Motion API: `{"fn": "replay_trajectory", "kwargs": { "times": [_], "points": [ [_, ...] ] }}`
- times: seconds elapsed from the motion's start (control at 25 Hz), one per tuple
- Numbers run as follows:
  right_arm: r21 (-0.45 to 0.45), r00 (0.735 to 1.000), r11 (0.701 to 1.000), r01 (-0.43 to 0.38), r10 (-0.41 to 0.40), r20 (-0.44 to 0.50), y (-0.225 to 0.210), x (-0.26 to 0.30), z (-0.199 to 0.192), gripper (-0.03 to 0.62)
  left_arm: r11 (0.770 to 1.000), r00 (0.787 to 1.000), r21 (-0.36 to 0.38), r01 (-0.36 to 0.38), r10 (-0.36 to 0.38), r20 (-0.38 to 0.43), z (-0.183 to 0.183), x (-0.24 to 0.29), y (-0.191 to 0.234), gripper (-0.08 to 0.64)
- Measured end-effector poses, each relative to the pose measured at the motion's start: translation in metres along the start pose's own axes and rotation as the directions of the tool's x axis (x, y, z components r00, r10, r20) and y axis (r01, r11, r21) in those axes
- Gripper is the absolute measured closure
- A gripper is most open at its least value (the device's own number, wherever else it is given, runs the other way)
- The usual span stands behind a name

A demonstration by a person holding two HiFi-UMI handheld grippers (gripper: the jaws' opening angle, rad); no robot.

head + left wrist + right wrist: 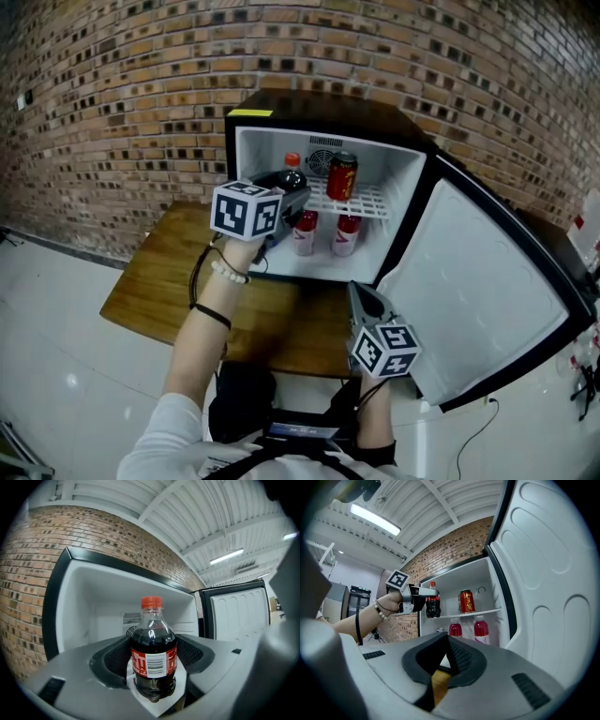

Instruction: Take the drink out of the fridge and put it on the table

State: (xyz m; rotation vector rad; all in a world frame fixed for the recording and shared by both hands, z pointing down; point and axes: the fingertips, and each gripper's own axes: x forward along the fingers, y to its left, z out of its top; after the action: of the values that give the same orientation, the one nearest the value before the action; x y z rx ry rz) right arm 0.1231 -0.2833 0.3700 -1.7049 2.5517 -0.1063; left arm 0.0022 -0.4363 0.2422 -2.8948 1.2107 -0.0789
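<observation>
Left gripper view showed the left claw (152, 665) clenched on the bottle (153, 644), its pads (112, 660) against the bottle's sides and the bottle upright. Head view placed that bottle at the left end of the shelf (370, 202) in the fridge (246, 150), near the shelf's front edge. A can (341, 176) stood to its right, and pink drinks (346, 234) stood on the fridge floor below. Whether the bottle's base had lifted off the shelf could not be told. The door (478, 281) hung wide open to the right. The right claw (446, 644) was closed on nothing, held low in front of the fridge near the desk's front edge.

By my reading, the opening and the grasp were done, which put the task at about its middle. What remained was to draw the bottle out past the shelf's front edge, lower it upright onto the bare desk (159, 281) left of or in front of the fridge, and let it go.
</observation>
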Motion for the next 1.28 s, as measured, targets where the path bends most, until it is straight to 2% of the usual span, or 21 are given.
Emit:
{"fn": "replay_trajectory", "kwargs": {
  "times": [0.28,0.52,0.84,1.28],
  "points": [
    [0.0,1.0,1.0,0.005,-0.005,-0.004,-0.001,-0.002,0.002,0.575,0.998,0.999,-0.059,0.034,-0.036,-0.022,-0.058,-0.012,-0.024,0.259],
    [0.005,1.0,1.0,0.005,-0.005,-0.009,-0.002,0.0,0.0,0.575,0.996,0.998,-0.065,0.055,-0.057,-0.02,-0.108,-0.019,-0.04,0.259],
    [0.014,1.0,1.0,-0.003,0.004,-0.022,-0.001,0.004,-0.005,0.575,0.994,0.997,-0.099,0.039,-0.046,-0.068,-0.179,-0.03,-0.049,0.259],
    [0.009,1.0,1.0,-0.01,0.01,-0.028,0.003,0.006,-0.006,0.575,0.996,0.997,-0.086,-0.014,0.007,-0.078,-0.239,-0.043,-0.047,0.259]
  ]
}}
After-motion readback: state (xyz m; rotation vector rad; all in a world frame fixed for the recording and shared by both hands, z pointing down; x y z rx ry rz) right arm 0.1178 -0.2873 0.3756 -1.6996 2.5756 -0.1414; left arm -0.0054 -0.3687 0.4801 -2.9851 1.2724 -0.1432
